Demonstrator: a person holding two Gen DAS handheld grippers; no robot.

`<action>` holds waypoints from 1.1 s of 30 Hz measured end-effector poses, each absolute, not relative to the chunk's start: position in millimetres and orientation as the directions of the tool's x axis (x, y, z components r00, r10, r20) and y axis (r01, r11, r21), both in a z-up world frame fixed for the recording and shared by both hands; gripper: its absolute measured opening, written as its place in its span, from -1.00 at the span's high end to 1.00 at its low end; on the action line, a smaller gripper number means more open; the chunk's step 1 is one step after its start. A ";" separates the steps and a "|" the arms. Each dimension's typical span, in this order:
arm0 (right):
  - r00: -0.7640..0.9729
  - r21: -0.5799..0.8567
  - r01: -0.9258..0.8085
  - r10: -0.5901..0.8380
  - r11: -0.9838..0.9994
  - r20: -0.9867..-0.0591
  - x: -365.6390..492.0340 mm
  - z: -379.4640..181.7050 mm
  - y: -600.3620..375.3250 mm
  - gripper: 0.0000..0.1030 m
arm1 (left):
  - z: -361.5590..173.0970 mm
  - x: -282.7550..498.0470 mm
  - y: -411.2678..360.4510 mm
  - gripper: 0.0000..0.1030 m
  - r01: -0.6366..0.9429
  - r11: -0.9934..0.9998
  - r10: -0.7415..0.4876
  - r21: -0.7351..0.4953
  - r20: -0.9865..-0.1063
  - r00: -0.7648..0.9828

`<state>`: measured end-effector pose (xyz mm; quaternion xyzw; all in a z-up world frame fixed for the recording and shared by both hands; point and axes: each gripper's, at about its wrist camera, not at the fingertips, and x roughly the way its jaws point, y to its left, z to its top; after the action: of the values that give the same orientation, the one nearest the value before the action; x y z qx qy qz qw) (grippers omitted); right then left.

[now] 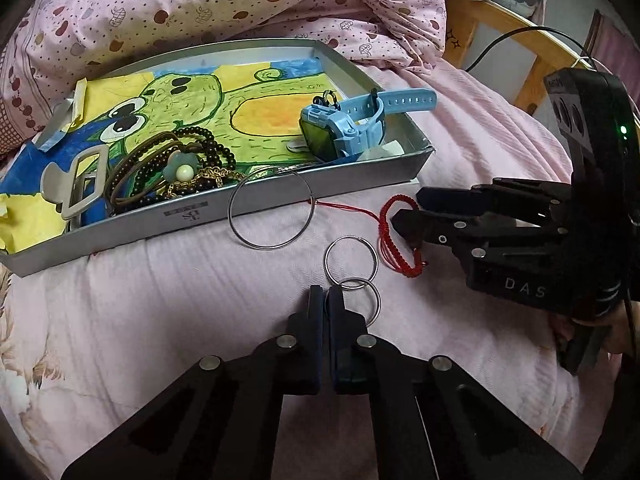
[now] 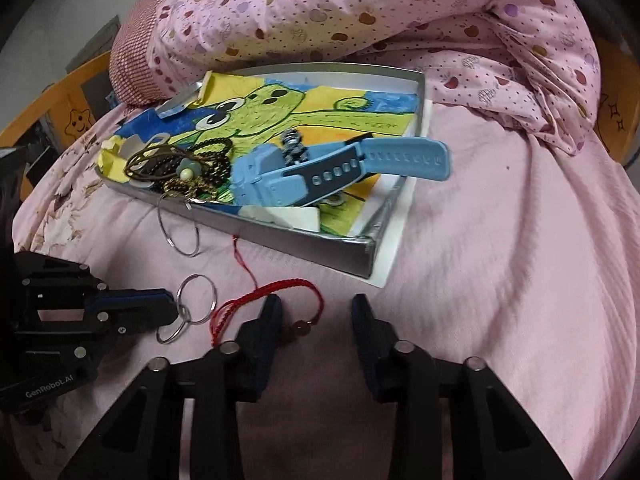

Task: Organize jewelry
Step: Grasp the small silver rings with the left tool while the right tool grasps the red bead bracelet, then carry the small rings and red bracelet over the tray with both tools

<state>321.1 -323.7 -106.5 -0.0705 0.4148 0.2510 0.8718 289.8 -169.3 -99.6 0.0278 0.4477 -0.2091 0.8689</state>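
Rings (image 1: pixel 357 285) pinched in the closed left claw (image 1: pixel 325 296) for boxing; right claw (image 2: pixel 316 312) gapes, cord bracelet (image 2: pixel 276 300) just ahead.

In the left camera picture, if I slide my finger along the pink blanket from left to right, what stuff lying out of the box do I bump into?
Big silver ring → linked small rings → red bracelet → right hand-held gripper.
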 end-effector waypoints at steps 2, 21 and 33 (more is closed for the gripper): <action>0.520 0.079 -0.506 0.376 0.859 -0.767 319.3 -106.7 -319.7 0.48 | -99.6 289.3 -168.4 0.98 0.389 0.911 -0.339 -0.139 -0.789 0.513; 0.503 0.147 -0.526 0.446 0.838 -0.741 310.8 -95.4 -313.3 0.86 | -79.1 273.7 -152.0 0.99 0.341 0.936 -0.292 -0.087 -0.731 0.616; 0.609 0.173 -0.528 0.513 0.831 -0.604 310.8 -65.0 -320.4 0.86 | -60.0 296.5 -151.1 0.99 0.363 0.932 -0.281 -0.022 -0.675 0.682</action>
<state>310.8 -320.4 -65.0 -0.0113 0.3331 0.2904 0.8970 296.5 -151.1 -60.0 0.0570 0.3578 -0.1758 0.9153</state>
